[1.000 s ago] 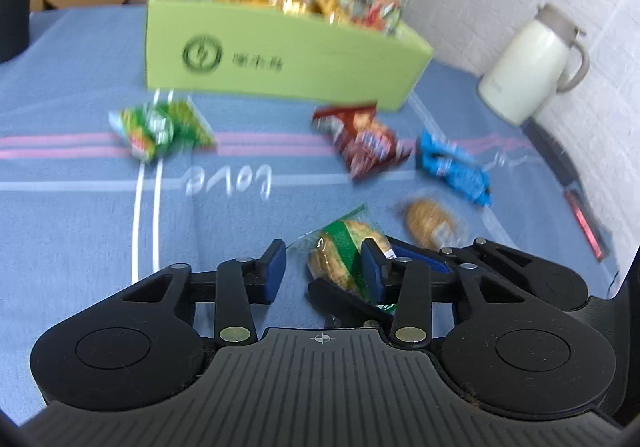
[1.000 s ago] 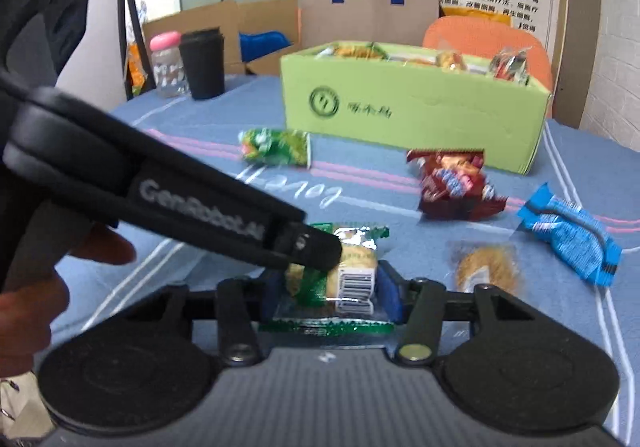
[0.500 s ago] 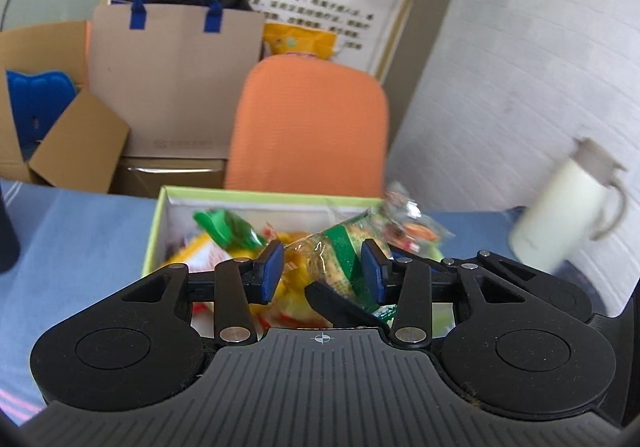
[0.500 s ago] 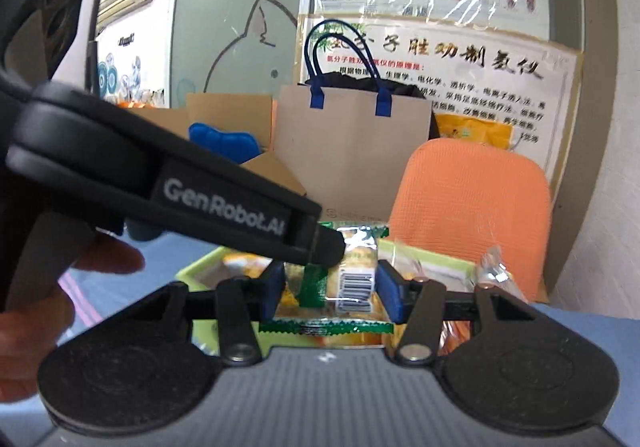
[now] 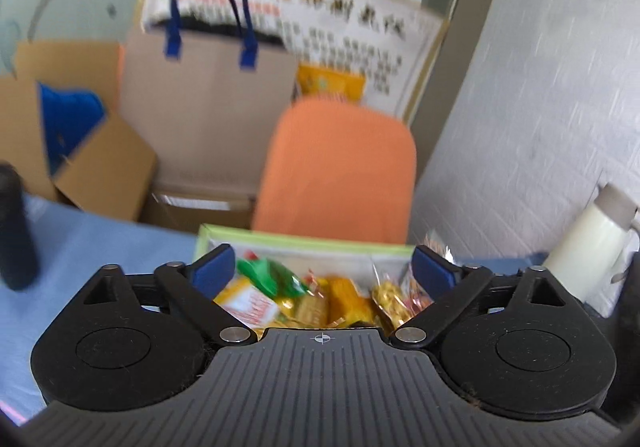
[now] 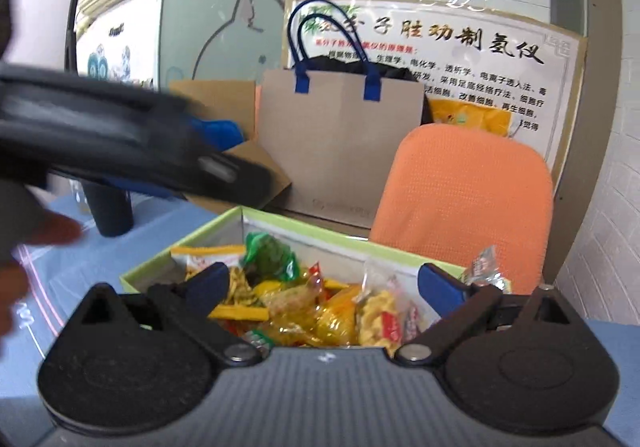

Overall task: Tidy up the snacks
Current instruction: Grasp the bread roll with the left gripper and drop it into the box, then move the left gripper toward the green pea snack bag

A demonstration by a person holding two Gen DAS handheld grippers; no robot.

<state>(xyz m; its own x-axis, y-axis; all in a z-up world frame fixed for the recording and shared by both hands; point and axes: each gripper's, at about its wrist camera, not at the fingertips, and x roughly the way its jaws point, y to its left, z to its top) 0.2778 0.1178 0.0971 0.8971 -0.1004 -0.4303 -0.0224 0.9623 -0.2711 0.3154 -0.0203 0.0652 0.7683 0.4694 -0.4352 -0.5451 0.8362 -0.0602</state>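
- Snacks (image 6: 320, 311) lie heaped in crinkled wrappers inside the green box (image 6: 180, 247) on the blue table (image 5: 92, 231), directly ahead of and below both claws.
- Left claw (image 5: 322, 273) hangs over the box's near edge with its jaws opening wide; nothing is pinched between its blue pads (image 5: 212, 271), only the pile showing through the gap beneath.
- Right claw (image 6: 320, 283) is likewise opening over the box, blue pads (image 6: 440, 287) spread with no packet between them.
- In the right wrist view the left tool crosses the upper left as a dark blurred bar, with part of the person's hand (image 6: 24, 247) below it, so the two claws stand close side by side above the same box.
- The box's long side runs across both views, and its open top faces the claws.
- Judged from this, both deliveries look finished; any snacks left on the table are out of sight, so neither hand can be called nearer.
- An orange chair (image 6: 464, 199) stands behind the box, a pale jug (image 5: 588, 251) to the right.
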